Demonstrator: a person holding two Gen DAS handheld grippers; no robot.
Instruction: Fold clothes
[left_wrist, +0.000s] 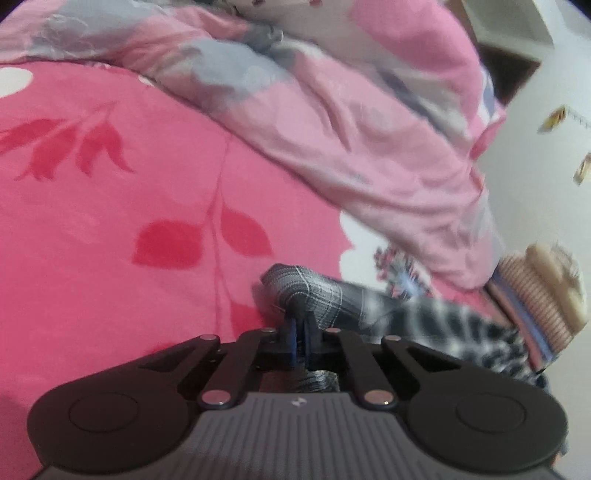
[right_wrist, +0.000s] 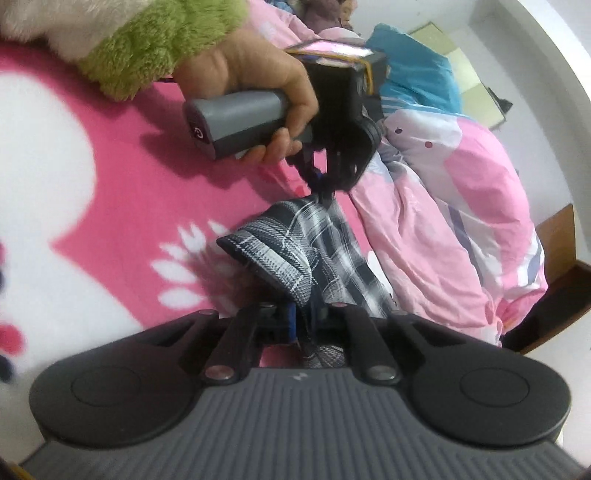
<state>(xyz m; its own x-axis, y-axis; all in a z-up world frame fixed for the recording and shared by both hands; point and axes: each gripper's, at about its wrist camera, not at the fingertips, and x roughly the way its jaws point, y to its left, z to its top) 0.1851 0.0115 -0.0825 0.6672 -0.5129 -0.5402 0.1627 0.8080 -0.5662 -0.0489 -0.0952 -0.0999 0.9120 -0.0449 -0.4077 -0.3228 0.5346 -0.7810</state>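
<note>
A black-and-white plaid garment (right_wrist: 314, 251) lies on the pink flowered bed sheet (right_wrist: 140, 192), stretched between my two grippers. My left gripper (left_wrist: 300, 317) is shut on one end of the plaid garment (left_wrist: 317, 291), cloth bunched over its fingertips. My right gripper (right_wrist: 301, 314) is shut on the other end, with fabric pinched between its blue-lined fingers. In the right wrist view the left gripper (right_wrist: 325, 194) points down onto the far corner of the cloth, held by a hand (right_wrist: 255, 77) in a fuzzy green cuff.
A rumpled pink and grey quilt (left_wrist: 351, 122) is heaped along the far side of the pink sheet (left_wrist: 110, 206). A striped plush thing (left_wrist: 546, 291) lies at the bed's right edge. A blue bundle (right_wrist: 417, 74) sits behind the quilt (right_wrist: 461, 229), and the bed's wooden edge (right_wrist: 561, 236) shows at right.
</note>
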